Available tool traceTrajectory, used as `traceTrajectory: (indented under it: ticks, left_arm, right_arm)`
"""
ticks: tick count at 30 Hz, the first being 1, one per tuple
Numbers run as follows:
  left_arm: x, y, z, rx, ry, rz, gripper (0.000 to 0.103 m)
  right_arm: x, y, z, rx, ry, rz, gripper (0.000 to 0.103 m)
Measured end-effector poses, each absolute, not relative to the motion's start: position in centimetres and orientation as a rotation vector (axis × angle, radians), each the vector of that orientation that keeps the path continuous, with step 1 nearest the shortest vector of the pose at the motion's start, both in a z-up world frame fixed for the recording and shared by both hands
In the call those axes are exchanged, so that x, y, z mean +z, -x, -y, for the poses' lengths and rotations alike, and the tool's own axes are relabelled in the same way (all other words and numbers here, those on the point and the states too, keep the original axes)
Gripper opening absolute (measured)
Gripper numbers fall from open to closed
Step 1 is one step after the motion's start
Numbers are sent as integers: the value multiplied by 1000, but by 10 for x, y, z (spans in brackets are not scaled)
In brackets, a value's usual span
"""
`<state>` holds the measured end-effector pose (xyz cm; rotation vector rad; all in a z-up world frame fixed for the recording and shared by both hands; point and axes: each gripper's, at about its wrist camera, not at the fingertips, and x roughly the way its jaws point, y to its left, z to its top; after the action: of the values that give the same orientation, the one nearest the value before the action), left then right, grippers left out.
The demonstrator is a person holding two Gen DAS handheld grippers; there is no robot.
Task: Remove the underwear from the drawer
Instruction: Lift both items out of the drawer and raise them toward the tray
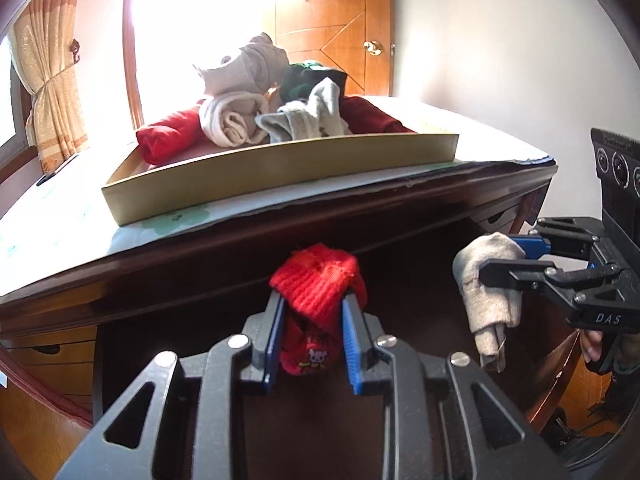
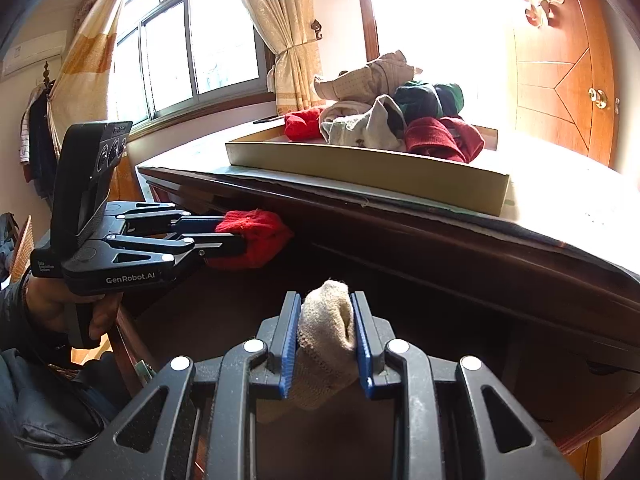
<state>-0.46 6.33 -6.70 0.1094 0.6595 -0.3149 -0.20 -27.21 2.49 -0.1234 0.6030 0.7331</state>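
My left gripper (image 1: 312, 300) is shut on a red knitted garment (image 1: 320, 280) and holds it just below the dresser's top edge; it also shows in the right wrist view (image 2: 252, 240). My right gripper (image 2: 326, 312) is shut on a beige knitted garment (image 2: 324, 340), which hangs from it at the right of the left wrist view (image 1: 486, 280). Both are held in front of the dark open drawer space (image 2: 400, 300). The inside of the drawer is hidden in shadow.
A shallow cardboard tray (image 1: 280, 164) on the dresser top (image 1: 60, 236) holds a pile of red, beige, grey and green clothes (image 1: 260, 100). A wooden door (image 2: 560, 80), a window with curtains (image 2: 192, 52) and a white wall (image 1: 500, 40) stand behind.
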Motion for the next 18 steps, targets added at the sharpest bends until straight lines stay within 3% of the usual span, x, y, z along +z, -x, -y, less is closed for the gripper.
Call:
traceTrajectory:
  ticks: [18]
  left_arm:
    - [-52,6,-70,-319,-67,-613,20]
  right_arm:
    - [46,-2,267,745,141,-564,28]
